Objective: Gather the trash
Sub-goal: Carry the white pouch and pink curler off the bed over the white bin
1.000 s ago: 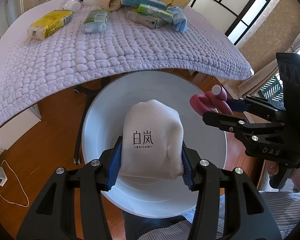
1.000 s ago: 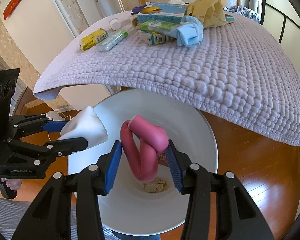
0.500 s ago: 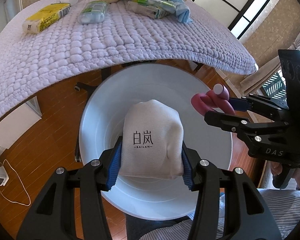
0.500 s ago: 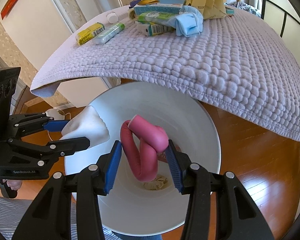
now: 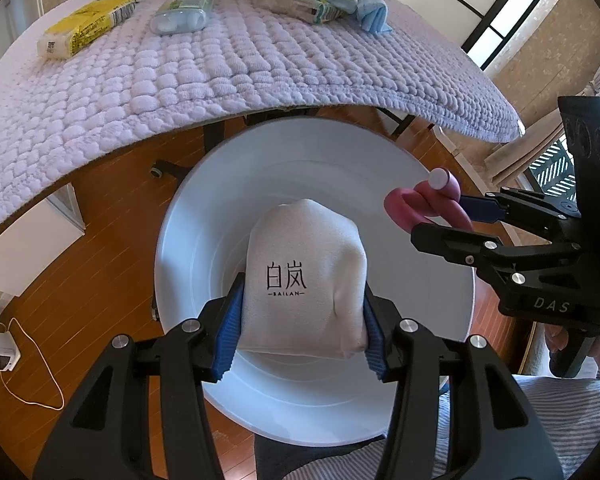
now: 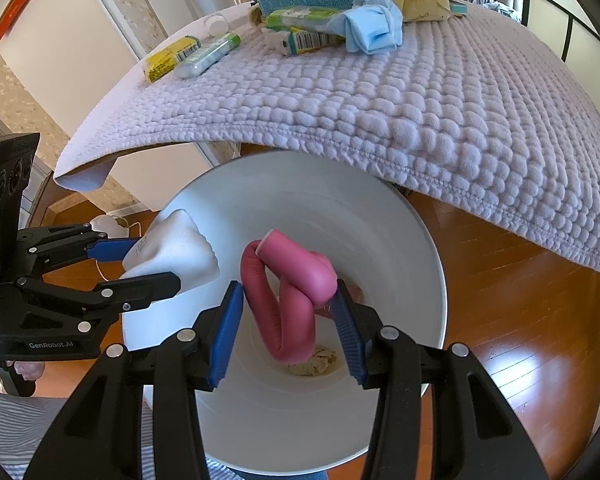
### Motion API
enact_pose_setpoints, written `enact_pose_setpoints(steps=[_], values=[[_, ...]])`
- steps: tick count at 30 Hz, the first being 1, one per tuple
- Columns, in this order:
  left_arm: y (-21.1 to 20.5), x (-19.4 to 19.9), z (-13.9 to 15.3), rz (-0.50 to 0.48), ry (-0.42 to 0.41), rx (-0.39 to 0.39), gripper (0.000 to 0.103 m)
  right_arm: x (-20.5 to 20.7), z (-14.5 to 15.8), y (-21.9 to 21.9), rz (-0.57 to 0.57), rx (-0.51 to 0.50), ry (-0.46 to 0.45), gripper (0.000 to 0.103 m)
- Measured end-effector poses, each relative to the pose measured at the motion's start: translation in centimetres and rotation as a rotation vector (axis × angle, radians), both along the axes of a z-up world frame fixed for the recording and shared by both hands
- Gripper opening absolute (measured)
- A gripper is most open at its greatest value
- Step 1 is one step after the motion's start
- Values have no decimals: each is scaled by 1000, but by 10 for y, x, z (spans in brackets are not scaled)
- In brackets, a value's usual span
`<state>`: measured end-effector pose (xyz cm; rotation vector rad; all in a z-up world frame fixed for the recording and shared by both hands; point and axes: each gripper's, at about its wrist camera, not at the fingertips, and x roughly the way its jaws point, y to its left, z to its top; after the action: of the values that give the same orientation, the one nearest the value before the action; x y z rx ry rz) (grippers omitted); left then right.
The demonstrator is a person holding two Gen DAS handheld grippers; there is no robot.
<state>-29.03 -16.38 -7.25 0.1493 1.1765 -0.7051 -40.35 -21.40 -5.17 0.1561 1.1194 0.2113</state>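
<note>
Over the white bin (image 5: 188, 216), the left claw (image 5: 302, 312) squeezes a soft cloth pouch (image 5: 306, 280) by its sides; the right claw (image 6: 288, 312) pinches a bent pink foam roller (image 6: 288, 300), probably light and springy.

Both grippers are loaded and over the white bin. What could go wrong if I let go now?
1. The pink foam roller in the right gripper is bent and squeezed; it may spring on release and clip the white bin rim.
2. The white BAILAN pouch in the left gripper hangs close to the right gripper; releasing both together could make them collide.
3. The quilted table cover overhangs the bin's far edge.
</note>
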Motion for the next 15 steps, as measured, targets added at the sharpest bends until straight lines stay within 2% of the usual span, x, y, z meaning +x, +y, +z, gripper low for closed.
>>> enact_pose_setpoints(steps=[15], values=[[-5,3,-13,-4,9,12,52,2,-4,-1,-1,3,10,45]])
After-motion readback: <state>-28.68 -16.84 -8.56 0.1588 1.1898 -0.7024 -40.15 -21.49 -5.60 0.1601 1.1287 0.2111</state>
